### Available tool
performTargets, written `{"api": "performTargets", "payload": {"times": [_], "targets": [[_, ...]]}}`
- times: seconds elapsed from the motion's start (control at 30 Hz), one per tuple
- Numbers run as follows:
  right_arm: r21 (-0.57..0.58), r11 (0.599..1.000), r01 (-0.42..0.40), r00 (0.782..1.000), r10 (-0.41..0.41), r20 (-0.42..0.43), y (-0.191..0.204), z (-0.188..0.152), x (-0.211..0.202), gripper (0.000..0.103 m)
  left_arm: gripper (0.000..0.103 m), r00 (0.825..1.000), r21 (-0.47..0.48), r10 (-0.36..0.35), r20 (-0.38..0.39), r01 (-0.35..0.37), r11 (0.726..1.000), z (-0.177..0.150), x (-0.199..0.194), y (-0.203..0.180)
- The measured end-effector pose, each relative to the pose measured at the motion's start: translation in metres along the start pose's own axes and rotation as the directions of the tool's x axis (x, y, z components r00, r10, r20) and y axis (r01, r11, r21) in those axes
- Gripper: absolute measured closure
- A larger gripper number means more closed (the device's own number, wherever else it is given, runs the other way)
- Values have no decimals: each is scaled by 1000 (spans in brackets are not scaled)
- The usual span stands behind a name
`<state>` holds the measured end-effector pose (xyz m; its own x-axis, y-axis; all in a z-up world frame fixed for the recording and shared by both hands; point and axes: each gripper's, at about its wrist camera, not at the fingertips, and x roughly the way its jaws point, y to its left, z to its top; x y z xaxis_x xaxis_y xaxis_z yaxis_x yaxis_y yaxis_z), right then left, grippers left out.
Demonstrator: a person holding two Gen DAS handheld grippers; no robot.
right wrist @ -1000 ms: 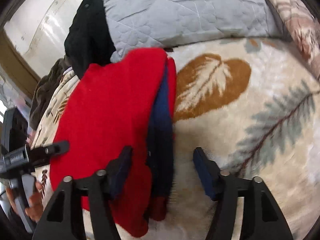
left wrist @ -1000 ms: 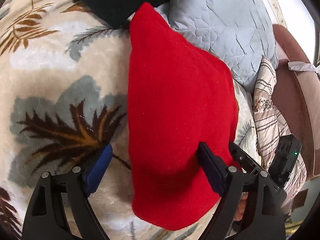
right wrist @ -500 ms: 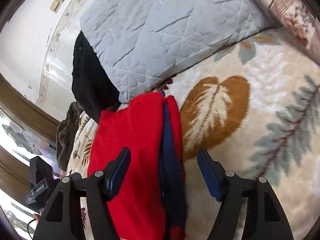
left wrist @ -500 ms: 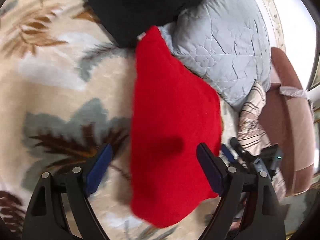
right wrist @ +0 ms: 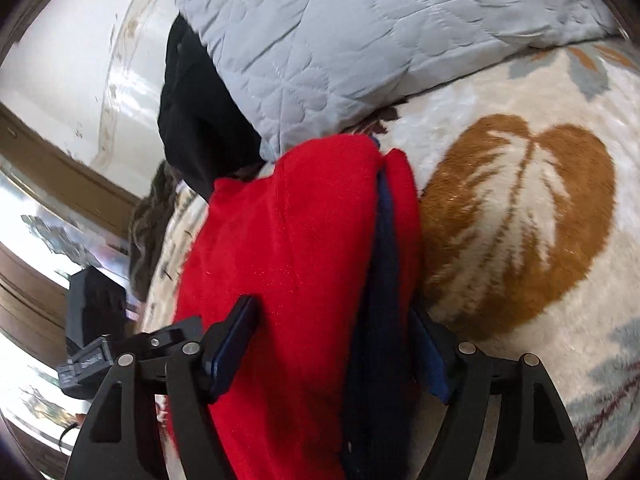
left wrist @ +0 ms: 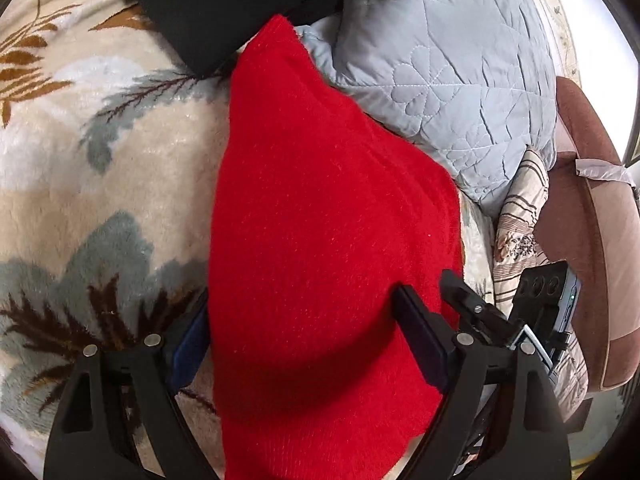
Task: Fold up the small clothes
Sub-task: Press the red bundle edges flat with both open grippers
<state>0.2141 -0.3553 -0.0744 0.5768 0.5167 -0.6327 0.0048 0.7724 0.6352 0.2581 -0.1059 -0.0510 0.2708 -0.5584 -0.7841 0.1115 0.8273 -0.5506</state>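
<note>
A folded red fleece garment [left wrist: 320, 240] lies on the leaf-patterned blanket [left wrist: 80, 160]; the right wrist view shows it [right wrist: 296, 248] with a navy layer [right wrist: 380, 280] along its right fold. My left gripper [left wrist: 304, 332] is open, with its fingers either side of the garment's near left edge. My right gripper [right wrist: 332, 340] is open and straddles the near end of the folded red and navy edge. The other gripper shows at the edge of each view [left wrist: 548, 300] [right wrist: 92, 344].
A grey quilted pillow [left wrist: 440, 80] and a black garment [left wrist: 224, 4] lie just behind the red one. A striped pillow [left wrist: 516, 216] and a brown padded chair [left wrist: 592, 240] stand to the right. A white wall [right wrist: 80, 40] is beyond.
Both grippers dipped back toward the red garment after lifting away half a second ago; their fingers now sit low around its near edges. The garment has not moved.
</note>
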Motion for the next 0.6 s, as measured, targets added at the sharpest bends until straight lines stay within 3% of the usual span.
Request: {"api": "performTargets", "payload": {"times": [0.1, 0.27, 0.43, 0.6], "targets": [[-29, 999, 38, 999, -38, 12, 6, -1, -1, 31, 15, 1000, 7, 8, 13, -8, 1000, 0, -1, 1], [-169, 975, 147, 988, -137, 70, 31, -9, -9, 67, 30, 991, 82, 96, 88, -103, 991, -7, -8, -15], [-250, 931, 265, 962, -240, 129, 53, -18, -16, 71, 50, 978, 112, 147, 151, -164, 980, -13, -19, -26], [-265, 917, 299, 951, -262, 166, 67, -24, -23, 72, 55, 974, 116, 157, 166, -178, 977, -19, -30, -28]]}}
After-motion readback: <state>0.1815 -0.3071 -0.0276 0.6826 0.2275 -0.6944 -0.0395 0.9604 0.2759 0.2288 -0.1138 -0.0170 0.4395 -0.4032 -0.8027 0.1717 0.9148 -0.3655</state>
